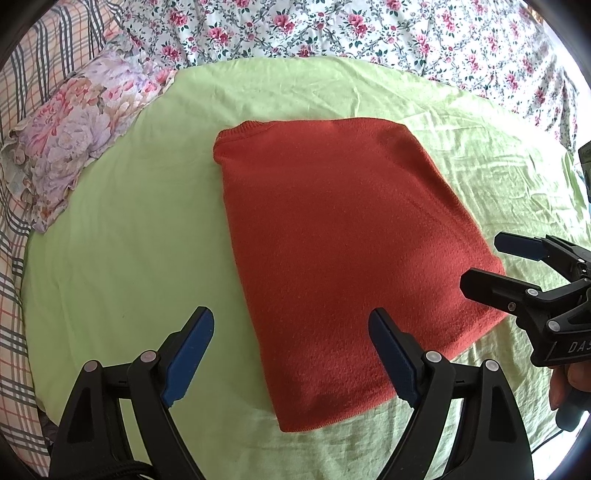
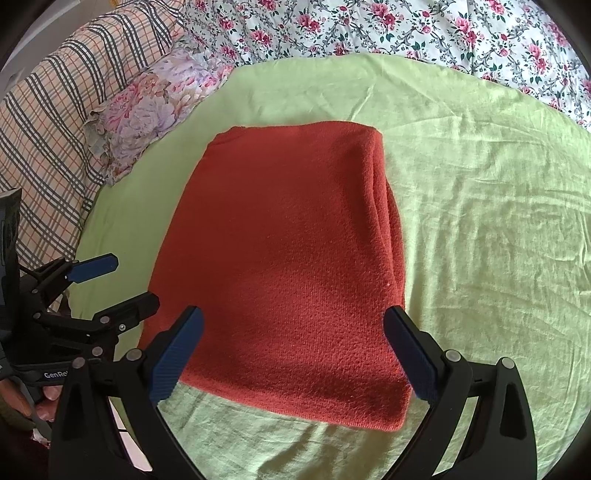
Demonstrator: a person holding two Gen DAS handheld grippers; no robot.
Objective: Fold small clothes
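Nearest the lens, the left tool (image 1: 291, 354), black with blue pads, spread wide and grasping nothing, poised above the near left corner of a folded rust-orange knitted garment (image 1: 343, 243). Beside it, the right tool (image 2: 293, 354), likewise released, jaws parted on either side of the garment's near edge without pressing it. In the left wrist view, the right tool (image 1: 487, 262) reaching in from the right edge, tips over the garment's right border; whether touching the knit, cannot tell. A person's fingers (image 2: 44, 400) wrapped round the left tool's handle at the lower left of the right wrist view. Beyond, the garment folded into a neat rectangle, flat on a creased pale green bedsheet (image 2: 480, 221), ribbed hem at the far left corner. Farther left, a frilled pastel floral pillow (image 1: 77, 136) resting against a plaid blanket (image 2: 48, 118). At the back, a white quilt printed with pink roses (image 1: 369, 33).
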